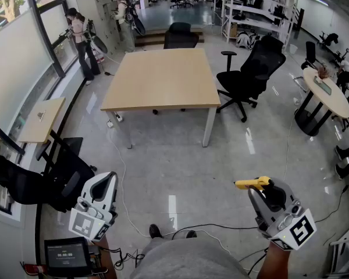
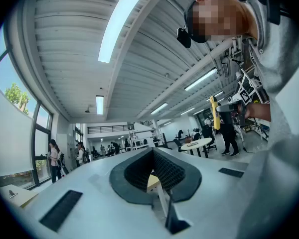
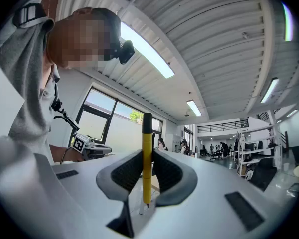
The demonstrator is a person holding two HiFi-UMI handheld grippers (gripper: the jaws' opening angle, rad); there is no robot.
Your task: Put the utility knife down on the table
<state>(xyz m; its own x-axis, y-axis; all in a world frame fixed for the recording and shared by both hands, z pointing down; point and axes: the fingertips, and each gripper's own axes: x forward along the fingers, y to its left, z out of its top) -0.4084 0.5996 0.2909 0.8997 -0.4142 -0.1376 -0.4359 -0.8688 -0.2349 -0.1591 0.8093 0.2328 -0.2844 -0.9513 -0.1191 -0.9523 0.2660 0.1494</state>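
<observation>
Clamped crosswise between the jaws of the right gripper (image 3: 147, 169): the yellow utility knife (image 3: 146, 148), both ends poking out past the pads. Jaws of the left gripper (image 2: 152, 156) together, nothing between them. Well ahead of both sets of jaws, not yet reached: the wooden table (image 1: 163, 77). Best done by keeping the clamp firm while carrying forward, lowering the knife flat onto the table, only then parting the jaws and backing straight off.
</observation>
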